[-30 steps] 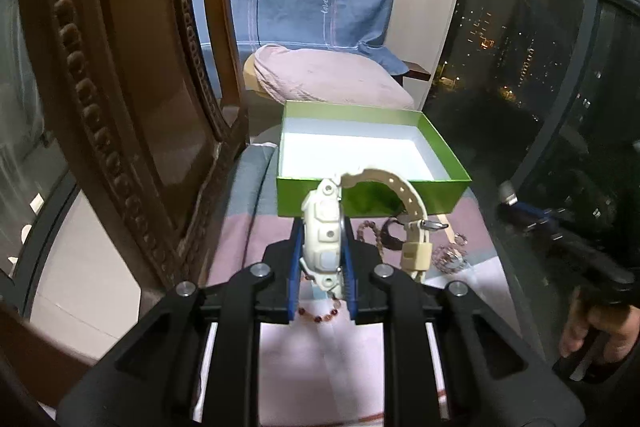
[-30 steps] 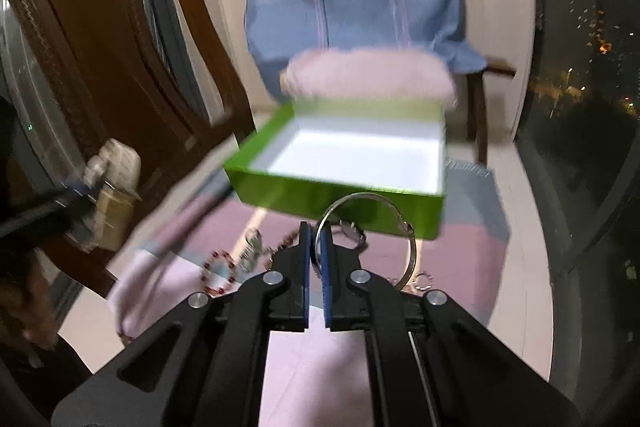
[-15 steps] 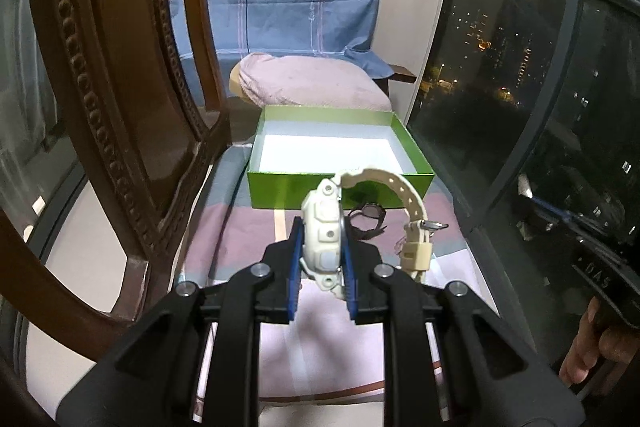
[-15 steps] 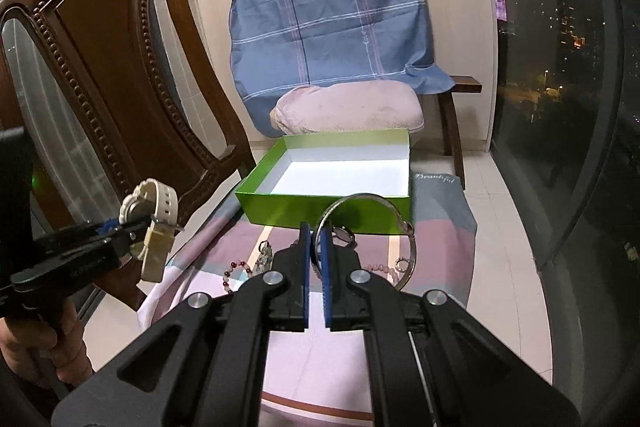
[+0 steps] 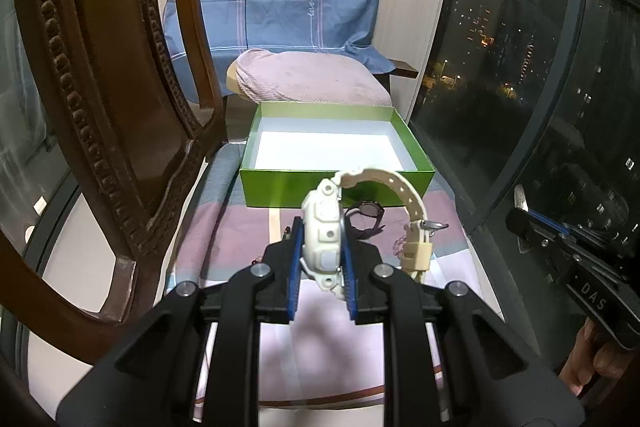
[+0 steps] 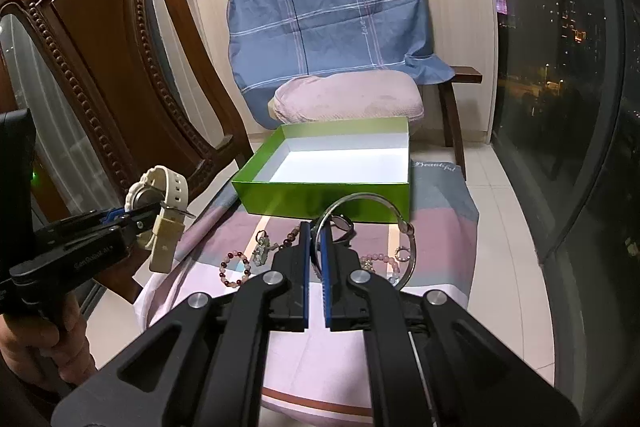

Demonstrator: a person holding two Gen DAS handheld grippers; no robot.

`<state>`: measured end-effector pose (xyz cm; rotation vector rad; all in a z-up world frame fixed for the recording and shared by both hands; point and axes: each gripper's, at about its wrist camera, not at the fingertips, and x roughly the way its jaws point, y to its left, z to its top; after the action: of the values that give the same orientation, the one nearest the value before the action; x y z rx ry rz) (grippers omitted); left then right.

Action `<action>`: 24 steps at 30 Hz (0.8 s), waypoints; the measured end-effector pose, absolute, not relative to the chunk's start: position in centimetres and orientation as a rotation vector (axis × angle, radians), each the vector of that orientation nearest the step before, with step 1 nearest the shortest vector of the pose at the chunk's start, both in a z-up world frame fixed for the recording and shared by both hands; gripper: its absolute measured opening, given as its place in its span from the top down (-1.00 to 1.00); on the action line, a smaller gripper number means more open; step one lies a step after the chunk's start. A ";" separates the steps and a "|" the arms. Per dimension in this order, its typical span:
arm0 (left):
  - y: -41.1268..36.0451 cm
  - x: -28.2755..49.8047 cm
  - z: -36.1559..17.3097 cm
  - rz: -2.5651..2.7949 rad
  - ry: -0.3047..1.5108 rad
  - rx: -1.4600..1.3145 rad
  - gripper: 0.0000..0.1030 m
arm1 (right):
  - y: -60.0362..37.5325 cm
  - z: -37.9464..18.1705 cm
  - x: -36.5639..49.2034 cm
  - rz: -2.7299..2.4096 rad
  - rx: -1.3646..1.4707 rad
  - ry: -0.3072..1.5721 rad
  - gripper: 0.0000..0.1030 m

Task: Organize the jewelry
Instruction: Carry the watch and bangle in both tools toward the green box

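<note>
One green box [image 6: 320, 193] sits open on the striped cloth [image 6: 440, 227], near the wooden chair [image 6: 100, 67]. The left claw [image 5: 322, 247] squeezes a cream watch [image 5: 324, 235] above the cloth. The right claw [image 6: 315, 251] pinches a thin silver ring bangle [image 6: 404, 227] tight. Small bead bracelets [image 6: 236, 269] lie on the cloth below.

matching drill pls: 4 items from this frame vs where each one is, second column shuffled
Items:
1. cream watch
2. silver bangle
3. green box
4. red bead bracelet

Places:
A. lying loose on the pink cloth
B. clamped in the left gripper
C. open and empty, at the far end of the cloth
D. pinched in the right gripper

Pairs: 1-B, 2-D, 3-C, 4-A
</note>
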<state>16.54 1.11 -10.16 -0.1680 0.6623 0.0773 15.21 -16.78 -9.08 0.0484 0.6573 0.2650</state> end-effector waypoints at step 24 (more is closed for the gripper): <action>1.1 16.6 -10.2 0.085 0.670 -0.164 0.66 | -16.5 -9.2 15.4 0.272 0.039 0.666 0.89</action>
<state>16.59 1.14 -10.21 -0.1640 0.6699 0.0845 15.41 -16.55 -9.20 0.0387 0.6659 0.2722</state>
